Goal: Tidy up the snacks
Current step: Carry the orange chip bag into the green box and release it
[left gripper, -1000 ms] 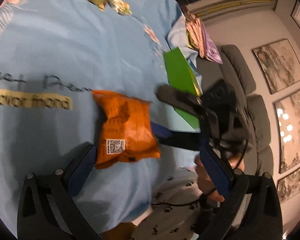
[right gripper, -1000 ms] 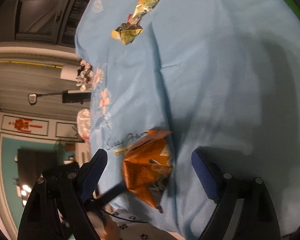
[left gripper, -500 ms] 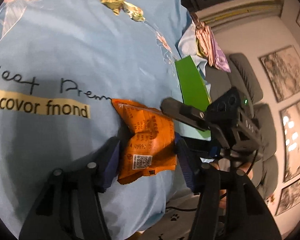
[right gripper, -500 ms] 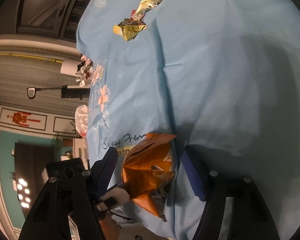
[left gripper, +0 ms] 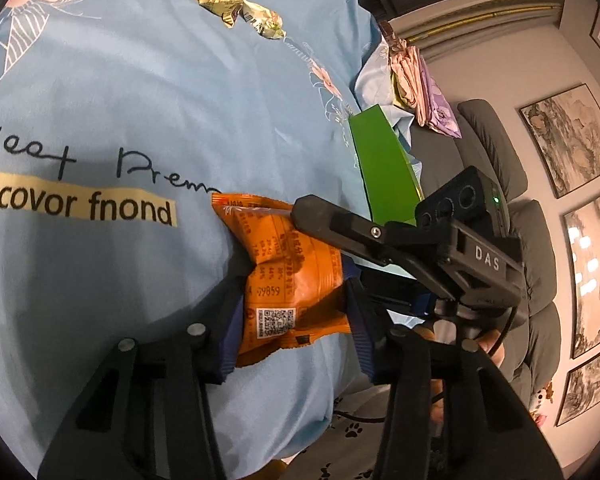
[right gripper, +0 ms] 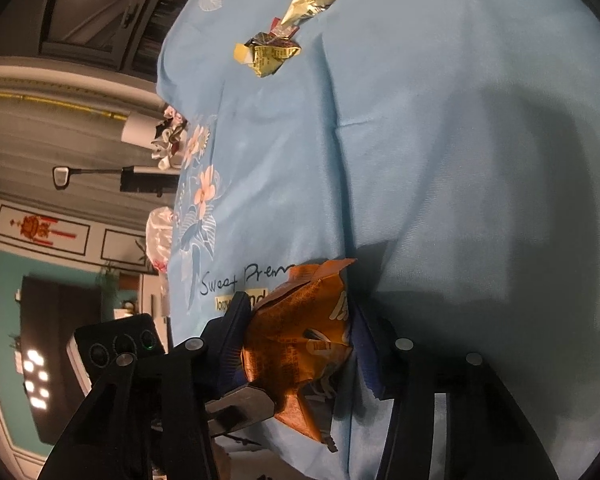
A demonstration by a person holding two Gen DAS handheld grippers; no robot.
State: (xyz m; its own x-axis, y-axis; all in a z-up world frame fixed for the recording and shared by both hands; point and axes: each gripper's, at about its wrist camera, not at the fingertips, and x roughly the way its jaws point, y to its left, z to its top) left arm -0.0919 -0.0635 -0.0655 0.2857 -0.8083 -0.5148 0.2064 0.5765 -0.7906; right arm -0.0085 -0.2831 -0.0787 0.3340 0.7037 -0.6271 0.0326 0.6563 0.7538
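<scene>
You have the crinkled orange foil snack packet (left gripper: 290, 280) pinched from both ends at the near edge of the light blue printed cloth (left gripper: 148, 92) over the desk. Your left tongs (left gripper: 290, 322) are nearly closed on the barcode end, pads pressed into the foil, and your right tongs (right gripper: 300, 340) are clamped on the other end, which is why the packet bulges and folds between them. I judge that the two-sided grip is meant to lift it square instead of dragging it over the cloth (foil slides easily).

In the left view the right tool crosses in from 3 o'clock and covers the packet's right edge. A flat green card box (left gripper: 384, 168) sits at 2 o'clock, probably where snacks should go, though its opening is out of sight. Crumpled yellow-green foil wrappers (left gripper: 236, 0) lie at 12 o'clock, well apart from the packet; whether they are empty cannot be told.

In the right view the packet's lower corner hangs past the cloth edge at 6 o'clock, and what lies under it is dark.
</scene>
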